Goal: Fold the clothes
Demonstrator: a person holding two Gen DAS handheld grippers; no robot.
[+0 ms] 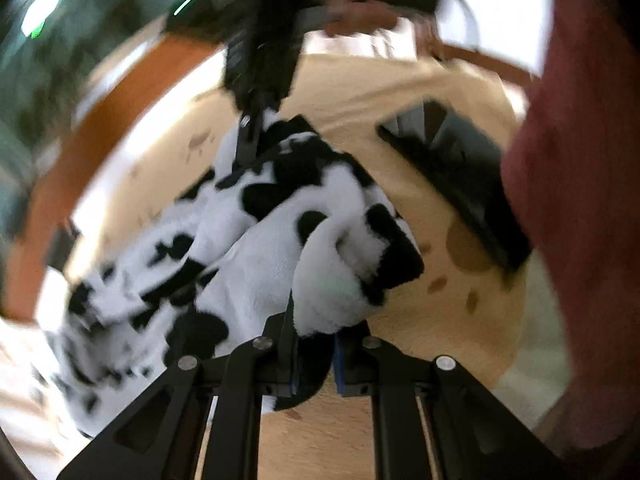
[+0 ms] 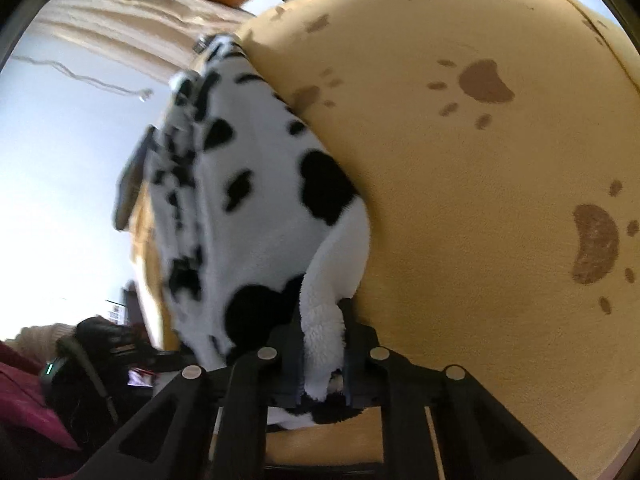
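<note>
Tan fleece printed with brown paw marks, the blanket (image 2: 500,200) spread under everything, was the largest thing we saw. On it lay the cow-print garment (image 1: 256,216), white plush with black patches, stretched between both tools. Our left gripper (image 1: 314,356) was clamped on one fluffy edge, jaws nearly together. Our right gripper (image 2: 322,360) pinched another white edge just as tightly. A dark flat object (image 1: 460,176) rested on the blanket nearby, too blurred to identify.

The garment (image 1: 256,216) lay on the blanket (image 1: 360,112), pinched between both claws, with a dark flat object (image 1: 460,176) to its right.
</note>
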